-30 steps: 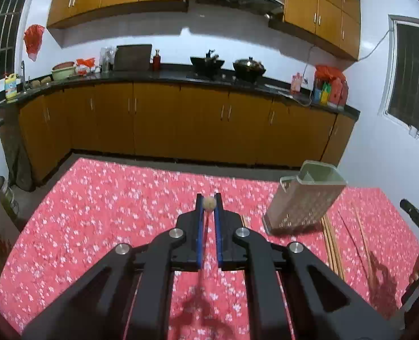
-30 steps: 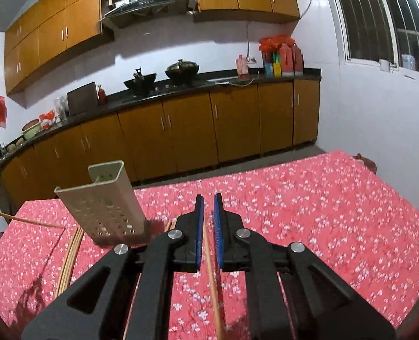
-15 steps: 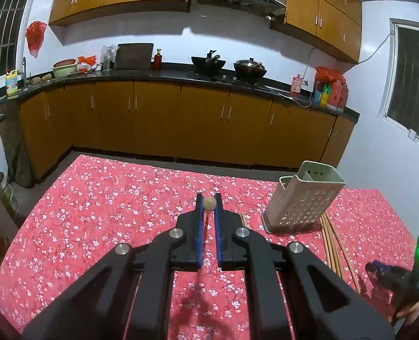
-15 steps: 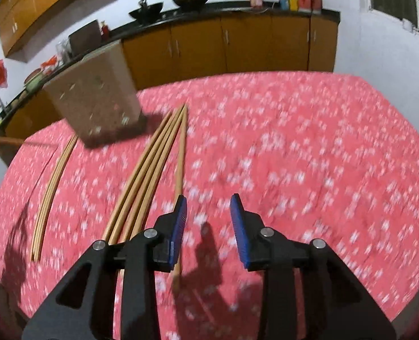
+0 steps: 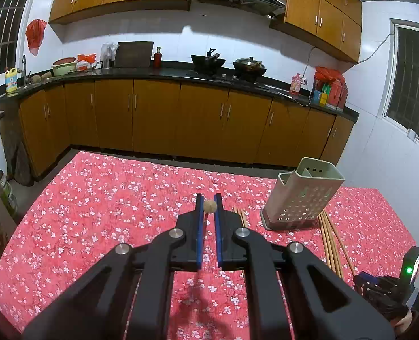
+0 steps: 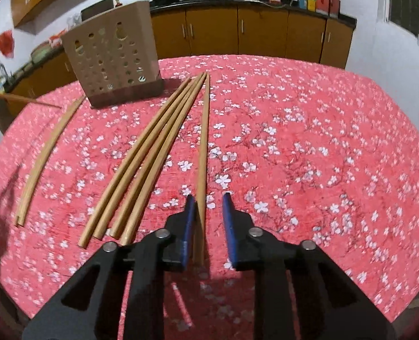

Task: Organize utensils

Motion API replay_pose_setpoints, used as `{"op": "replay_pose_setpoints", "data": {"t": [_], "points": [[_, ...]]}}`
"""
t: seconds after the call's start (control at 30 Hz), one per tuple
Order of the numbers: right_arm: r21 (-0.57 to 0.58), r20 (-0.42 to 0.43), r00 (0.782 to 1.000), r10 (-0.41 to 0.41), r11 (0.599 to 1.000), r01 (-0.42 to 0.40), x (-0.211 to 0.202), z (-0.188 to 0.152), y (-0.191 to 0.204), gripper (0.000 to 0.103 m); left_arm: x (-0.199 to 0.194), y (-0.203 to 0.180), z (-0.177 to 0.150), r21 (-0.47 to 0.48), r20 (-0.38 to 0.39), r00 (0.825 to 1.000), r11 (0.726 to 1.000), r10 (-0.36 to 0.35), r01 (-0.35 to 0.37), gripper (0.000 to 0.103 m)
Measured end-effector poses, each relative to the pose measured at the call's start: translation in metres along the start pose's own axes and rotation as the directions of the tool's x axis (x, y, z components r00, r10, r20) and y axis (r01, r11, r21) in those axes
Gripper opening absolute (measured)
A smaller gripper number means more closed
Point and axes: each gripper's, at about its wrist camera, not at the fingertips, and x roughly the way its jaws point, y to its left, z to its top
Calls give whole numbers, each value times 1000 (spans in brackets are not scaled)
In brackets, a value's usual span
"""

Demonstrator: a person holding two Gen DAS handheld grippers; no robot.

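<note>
My left gripper is shut on a wooden chopstick, seen end-on as a round tip between the blue pads; the right wrist view shows that stick in the air at the far left. My right gripper hangs low over the red floral tablecloth. Its jaws are closing around a single chopstick that lies on the cloth. The stick sits against the left pad, with a gap to the right pad. The perforated grey-green utensil holder stands upright at the far end.
Several chopsticks lie side by side just left of the single one, and a pair lies further left. More sticks show beside the holder. Kitchen cabinets run beyond the table's far edge.
My right gripper has sunk toward the table and tipped downward. Its jaws went from shut to wide and have now narrowed around the lying chopstick. The left gripper has stayed put.
</note>
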Motion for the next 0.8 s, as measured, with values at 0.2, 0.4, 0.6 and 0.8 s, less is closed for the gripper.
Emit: {"op": "replay_pose_setpoints", "data": {"t": [0.2,0.4,0.6,0.8], "points": [[-12,-6,1000,-25,1000,25,17,19,3,16,1,0,-1,0,-1,1000,1000,0,0,8],[-14,-9,999,-48,999,48,38,46,-8,8,2,-1,-2,-5,-2,1000,1000,-1,1,8],[30,-4,1000,-7,1000,7,40,48,-23,8,1,0,-5,-8,-6,1000,1000,-3,3,8],[23,9,1000,-6,1000,6,29,33,-22,9,2,2,-6,-9,-12,1000,1000,-3,2,8]]}}
